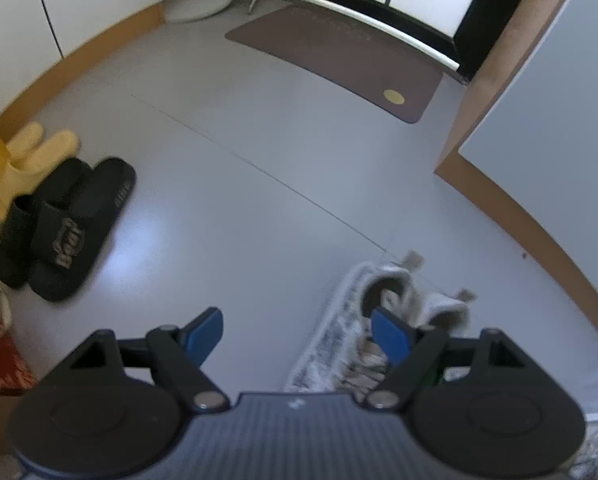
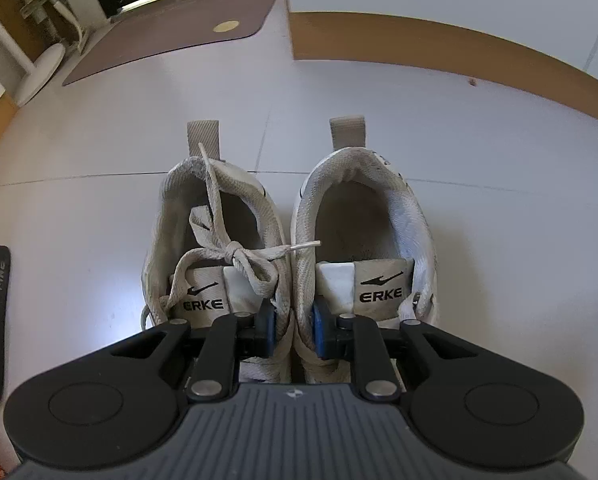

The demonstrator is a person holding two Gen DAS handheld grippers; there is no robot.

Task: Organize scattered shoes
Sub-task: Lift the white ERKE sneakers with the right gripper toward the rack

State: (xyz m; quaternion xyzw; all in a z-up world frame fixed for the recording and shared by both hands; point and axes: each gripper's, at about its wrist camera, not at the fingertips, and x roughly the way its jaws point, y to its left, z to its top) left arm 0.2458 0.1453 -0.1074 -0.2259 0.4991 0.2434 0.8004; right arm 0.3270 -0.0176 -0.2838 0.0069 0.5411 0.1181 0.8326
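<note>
Left wrist view: left hand-held gripper (image 1: pixel 298 336) wide open, holding nothing, above grey floor (image 1: pixel 259 208). Black slippers (image 1: pixel 65 228) and yellow slippers (image 1: pixel 23 168) paired by wall.

Right wrist view: right hand-held gripper (image 2: pixel 293 334) pinched tight on touching inner sides of two white ERKE sneakers (image 2: pixel 291 248), side by side on floor.

Woven cloth sneakers (image 2: pixel 291 240) with frayed laces sit on a smooth, glossy floor (image 1: pixel 259 200).
</note>
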